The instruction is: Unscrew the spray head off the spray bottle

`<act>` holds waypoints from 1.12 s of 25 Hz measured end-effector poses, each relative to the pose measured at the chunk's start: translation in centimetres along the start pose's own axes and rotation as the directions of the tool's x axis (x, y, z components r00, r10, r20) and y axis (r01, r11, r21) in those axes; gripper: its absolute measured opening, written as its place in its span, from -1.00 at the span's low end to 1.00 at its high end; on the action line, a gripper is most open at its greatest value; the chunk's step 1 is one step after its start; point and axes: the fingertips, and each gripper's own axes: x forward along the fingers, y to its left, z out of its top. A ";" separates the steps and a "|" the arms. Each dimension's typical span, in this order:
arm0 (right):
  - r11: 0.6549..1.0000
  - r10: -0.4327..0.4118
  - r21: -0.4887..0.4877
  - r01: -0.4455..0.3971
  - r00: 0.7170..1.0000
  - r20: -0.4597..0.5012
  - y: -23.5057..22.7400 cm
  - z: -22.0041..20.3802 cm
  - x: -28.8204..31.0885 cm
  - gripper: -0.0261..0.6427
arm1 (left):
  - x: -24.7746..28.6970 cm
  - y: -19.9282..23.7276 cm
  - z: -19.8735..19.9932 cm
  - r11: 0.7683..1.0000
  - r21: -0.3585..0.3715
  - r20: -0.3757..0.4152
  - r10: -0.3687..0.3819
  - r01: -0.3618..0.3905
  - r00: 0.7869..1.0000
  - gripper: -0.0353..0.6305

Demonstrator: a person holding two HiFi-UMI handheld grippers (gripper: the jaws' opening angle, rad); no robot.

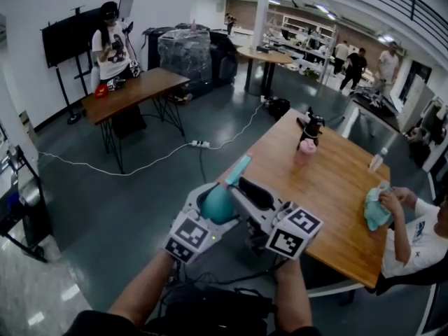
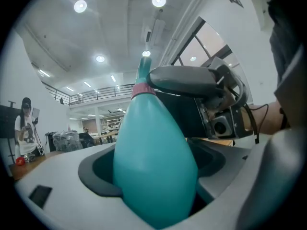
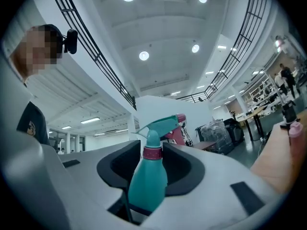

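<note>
A teal spray bottle (image 1: 219, 205) with a teardrop-shaped body is seen tilted, its neck pointing up and away. The wide lower body is clamped between the jaws of the left gripper (image 2: 153, 176). A magenta collar (image 3: 153, 152) is fitted round the neck, and the teal spray head (image 3: 160, 124) (its nozzle tip also magenta) is seated on it, not yet removed. The neck is flanked by the parted jaws of the right gripper (image 3: 151, 174).

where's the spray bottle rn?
Low centre of the head view, by the left corner of the wooden table: the spray bottle is gripped by its body in the left gripper, neck between the open jaws of the right gripper.
</note>
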 end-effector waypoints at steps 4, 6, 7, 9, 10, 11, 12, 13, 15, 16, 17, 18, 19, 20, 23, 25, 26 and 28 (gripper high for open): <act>1.000 -0.015 -0.012 0.014 1.000 -0.018 -0.3 -0.5 0.2 -0.51 | 0.2 -0.2 -0.3 0.999 0.035 -0.015 0.019 -0.019 1.000 0.41; 0.999 -0.010 -0.034 0.009 1.000 -0.026 -0.4 -0.6 0.0 -0.55 | 0.4 -0.5 -0.4 0.999 0.047 -0.020 0.015 -0.014 1.000 0.41; 0.999 -0.007 -0.038 0.006 0.999 -0.031 -0.4 -0.6 -0.2 -0.52 | 0.4 -0.7 -0.4 0.999 0.049 -0.021 0.006 -0.005 1.000 0.41; 0.999 0.001 -0.046 -0.003 0.999 -0.040 -0.5 -0.6 -0.5 -0.52 | 0.4 -1.1 -0.5 0.998 0.055 -0.021 -0.016 0.017 1.000 0.41; 0.999 0.006 -0.050 -0.008 0.999 -0.042 -0.5 -0.6 -0.7 -0.52 | 0.4 -1.2 -0.4 0.998 0.056 -0.020 -0.030 0.031 0.999 0.41; 0.998 0.013 -0.053 -0.015 0.999 -0.042 -0.5 -0.6 -0.8 -0.52 | 0.3 -1.4 -0.4 0.997 0.057 -0.018 -0.046 0.047 0.999 0.41; 0.998 0.020 -0.054 -0.022 0.999 -0.043 -0.5 -0.6 -1.0 -0.52 | 0.4 -1.6 -0.4 0.996 0.056 -0.017 -0.063 0.064 0.998 0.41; 0.998 0.029 -0.052 -0.032 0.999 -0.046 -0.6 -0.6 -1.1 -0.52 | 0.4 -1.9 -0.3 0.995 0.054 -0.016 -0.081 0.082 0.997 0.41; 0.997 0.050 -0.048 -0.052 0.997 -0.055 -0.7 -0.5 -1.4 -0.52 | 0.6 -2.3 -0.2 0.992 0.051 -0.016 -0.117 0.118 0.993 0.41; 0.997 0.060 -0.047 -0.062 0.996 -0.060 -0.8 -0.6 -1.6 -0.52 | 0.6 -2.5 -0.2 0.990 0.048 -0.015 -0.135 0.135 0.991 0.41; 0.996 0.069 -0.045 -0.071 0.996 -0.063 -0.8 -0.6 -1.7 -0.53 | 0.6 -2.7 -0.2 0.987 0.044 -0.013 -0.153 0.153 0.988 0.41; 0.996 0.077 -0.043 -0.080 0.995 -0.064 -0.7 -0.7 -1.8 -0.52 | 0.6 -2.9 -0.2 0.984 0.038 -0.010 -0.171 0.172 0.985 0.41; 0.995 0.086 -0.039 -0.088 0.994 -0.064 -0.7 -0.7 -1.9 -0.52 | 0.5 -3.1 -0.3 0.981 0.033 -0.008 -0.190 0.191 0.982 0.41; 0.995 0.095 -0.036 -0.097 0.993 -0.064 -0.7 -0.8 -2.0 -0.52 | 0.4 -3.3 -0.3 0.977 0.027 -0.005 -0.210 0.210 0.978 0.41; 0.992 0.123 -0.029 -0.125 0.990 -0.066 -0.5 -0.8 -2.1 -0.52 | 0.2 -3.7 -0.1 0.963 0.014 0.001 -0.268 0.268 0.963 0.40; 0.989 0.146 -0.026 -0.147 0.987 -0.066 -0.3 -0.7 -2.2 -0.52 | -0.1 -3.9 0.0 0.950 -0.004 0.013 -0.313 0.313 0.950 0.40; 0.987 0.160 -0.023 -0.162 0.985 -0.065 -0.2 -0.7 -2.2 -0.53 | -0.2 -4.1 0.2 0.940 -0.016 0.022 -0.339 0.340 0.940 0.40; 0.981 0.189 -0.018 -0.191 0.980 -0.067 0.0 -0.6 -2.3 -0.53 | -0.4 -4.5 0.3 0.920 -0.038 0.036 -0.388 0.390 0.921 0.40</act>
